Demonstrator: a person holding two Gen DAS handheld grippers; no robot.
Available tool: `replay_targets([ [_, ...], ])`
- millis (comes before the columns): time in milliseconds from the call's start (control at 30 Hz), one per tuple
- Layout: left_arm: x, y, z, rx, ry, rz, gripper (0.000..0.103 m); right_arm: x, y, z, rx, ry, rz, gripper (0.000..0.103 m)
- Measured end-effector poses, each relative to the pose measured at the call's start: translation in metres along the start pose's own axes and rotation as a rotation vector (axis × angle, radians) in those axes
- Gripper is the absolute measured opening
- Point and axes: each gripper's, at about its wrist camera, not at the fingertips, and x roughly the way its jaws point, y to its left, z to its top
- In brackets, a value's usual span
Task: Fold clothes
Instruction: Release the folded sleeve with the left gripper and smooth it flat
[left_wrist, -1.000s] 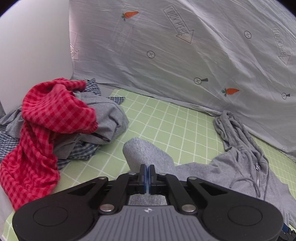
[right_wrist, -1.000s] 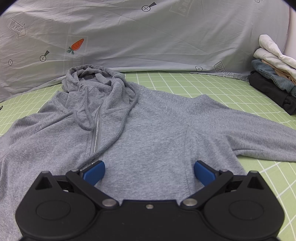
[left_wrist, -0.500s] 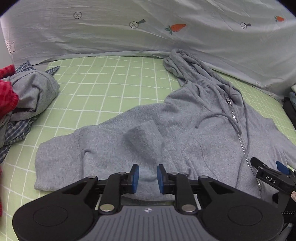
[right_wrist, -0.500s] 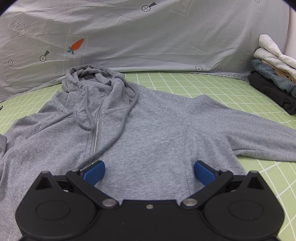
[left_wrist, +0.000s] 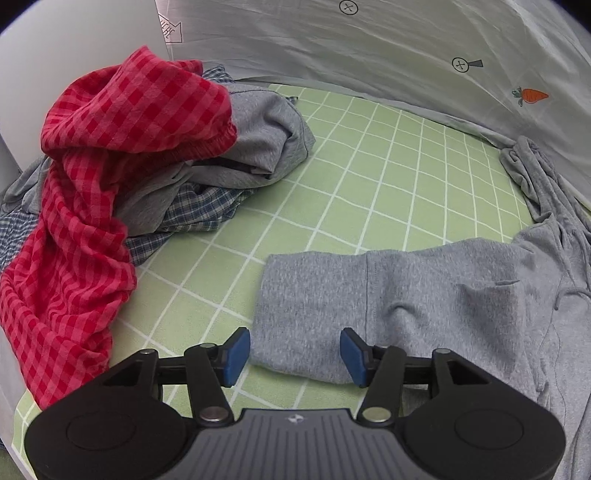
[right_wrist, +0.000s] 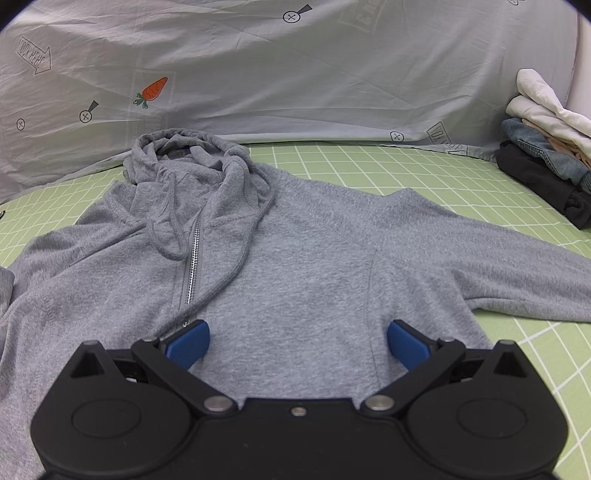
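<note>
A grey zip hoodie (right_wrist: 303, 258) lies front up on the green checked mat, hood (right_wrist: 184, 155) toward the back sheet. Its one sleeve (left_wrist: 332, 302) lies flat in the left wrist view, cuff end toward the camera. My left gripper (left_wrist: 295, 354) hovers over that cuff, jaws opening, the blue pads apart on either side of the cloth and not pressing it. My right gripper (right_wrist: 297, 343) stands open above the hoodie's lower front, nothing between its pads. The other sleeve (right_wrist: 498, 273) stretches to the right.
A heap of clothes sits at the left: a red checked garment (left_wrist: 92, 177), a grey one (left_wrist: 258, 136) and a blue plaid one (left_wrist: 199, 210). A stack of folded clothes (right_wrist: 546, 162) stands at the far right. A printed grey sheet (right_wrist: 295, 66) hangs behind.
My left gripper was shut on the grey sleeve and held it up; it has swung over, come down, and let go. The sleeve now lies flat. The right gripper has not moved.
</note>
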Motion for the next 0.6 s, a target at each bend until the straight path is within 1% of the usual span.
replay_targets([
  [133, 0.009, -0.004, 0.002, 0.001, 0.006, -0.029, 0.058, 0.0, 0.0, 0.0, -0.001, 0.0, 0.0, 0.103],
  [200, 0.013, -0.007, 0.004, 0.009, 0.003, -0.033, 0.064, 0.0, 0.0, 0.0, -0.001, 0.0, -0.001, 0.103],
  [333, 0.018, -0.01, 0.005, 0.039, -0.012, -0.04, 0.064, 0.001, 0.0, 0.0, -0.001, 0.0, -0.003, 0.103],
  [367, 0.018, -0.01, 0.005, 0.046, -0.017, -0.042, 0.063, 0.001, 0.0, 0.0, -0.001, 0.0, -0.003, 0.103],
  [433, 0.017, -0.01, 0.003, 0.057, -0.029, -0.048, 0.051, 0.001, 0.001, 0.0, 0.0, 0.0, -0.005, 0.103],
  [500, 0.015, -0.009, 0.0, 0.07, -0.037, -0.024, 0.014, 0.001, 0.001, 0.0, 0.0, 0.0, -0.006, 0.103],
  [600, 0.011, -0.005, -0.005, 0.092, -0.041, 0.011, 0.003, 0.001, 0.001, 0.0, 0.0, 0.0, -0.006, 0.103],
])
